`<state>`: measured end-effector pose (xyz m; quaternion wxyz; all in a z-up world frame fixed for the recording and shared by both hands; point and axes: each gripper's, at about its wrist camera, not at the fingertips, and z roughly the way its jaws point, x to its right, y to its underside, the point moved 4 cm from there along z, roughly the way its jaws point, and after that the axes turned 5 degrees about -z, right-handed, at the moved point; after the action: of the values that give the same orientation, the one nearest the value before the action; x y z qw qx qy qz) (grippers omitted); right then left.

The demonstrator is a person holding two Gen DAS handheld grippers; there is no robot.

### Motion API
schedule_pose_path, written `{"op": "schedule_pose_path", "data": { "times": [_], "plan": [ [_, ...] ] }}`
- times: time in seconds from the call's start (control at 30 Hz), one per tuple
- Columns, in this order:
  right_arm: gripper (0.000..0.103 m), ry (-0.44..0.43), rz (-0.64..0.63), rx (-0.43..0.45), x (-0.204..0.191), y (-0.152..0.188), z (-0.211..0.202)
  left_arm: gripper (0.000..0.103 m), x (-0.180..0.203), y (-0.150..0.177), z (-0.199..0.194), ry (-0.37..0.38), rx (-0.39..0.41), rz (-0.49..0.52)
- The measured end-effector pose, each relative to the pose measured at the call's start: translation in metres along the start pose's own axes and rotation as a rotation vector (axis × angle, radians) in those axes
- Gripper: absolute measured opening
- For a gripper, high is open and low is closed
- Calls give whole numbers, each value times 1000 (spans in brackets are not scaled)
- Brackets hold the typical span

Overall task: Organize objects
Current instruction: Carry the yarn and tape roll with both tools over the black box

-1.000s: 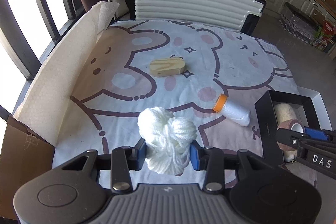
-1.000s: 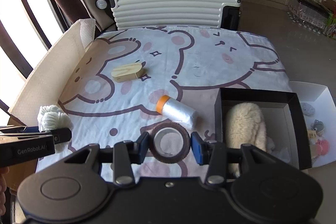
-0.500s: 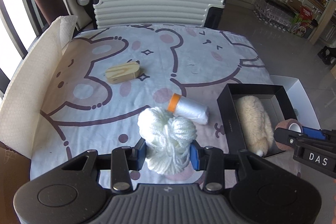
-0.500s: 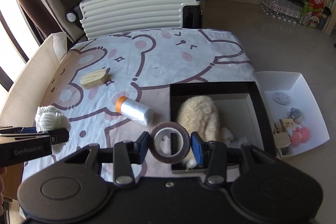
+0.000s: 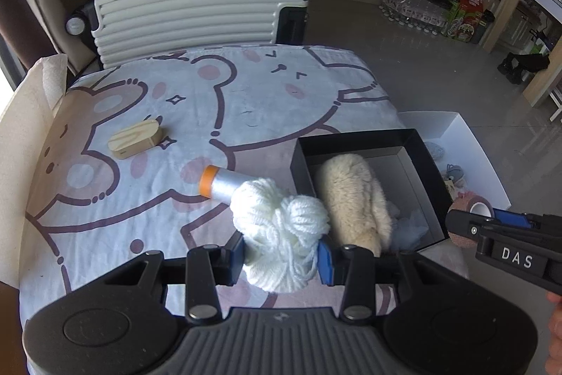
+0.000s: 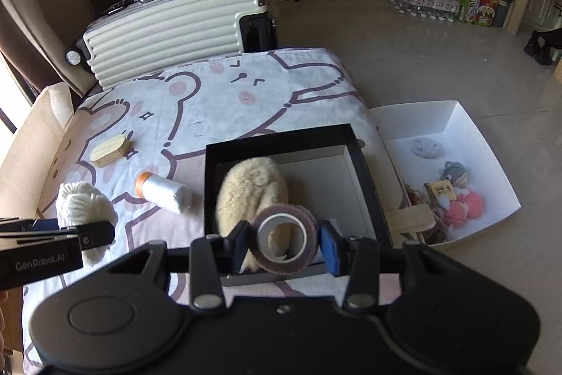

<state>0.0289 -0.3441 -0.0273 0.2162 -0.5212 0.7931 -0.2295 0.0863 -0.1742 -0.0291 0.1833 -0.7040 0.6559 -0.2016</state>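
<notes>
**Two soft things on their way to the box**

My left gripper (image 5: 281,257) squeezes a fluffy ball of white yarn (image 5: 281,231). The blue pads press in on both sides, so the jaws are only a little open. It hangs above the cloth, just beside the black box (image 6: 365,171). My right gripper (image 6: 282,246) pinches a round roll of brown tape (image 6: 282,236) the same way, over the near edge of the box. I think both go inside, next to the woolly cream toy (image 6: 251,185) lying there.

Left on the bear cloth (image 5: 246,94) are a smooth wooden block (image 5: 135,139) and a white roll with an orange cap (image 5: 219,187). A ribbed suitcase (image 5: 189,13) stands behind.
</notes>
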Motion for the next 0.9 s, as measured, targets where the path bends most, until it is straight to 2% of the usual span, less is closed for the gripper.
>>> {"op": "schedule_pose_path", "data": {
  "times": [0.57,0.9],
  "plan": [
    [44,41,92,19,68,13,1,42,72,-1,24,82,-18,70],
    [44,39,135,21,89,15,12,42,102,-5,47,155,-34,59]
  ]
}}
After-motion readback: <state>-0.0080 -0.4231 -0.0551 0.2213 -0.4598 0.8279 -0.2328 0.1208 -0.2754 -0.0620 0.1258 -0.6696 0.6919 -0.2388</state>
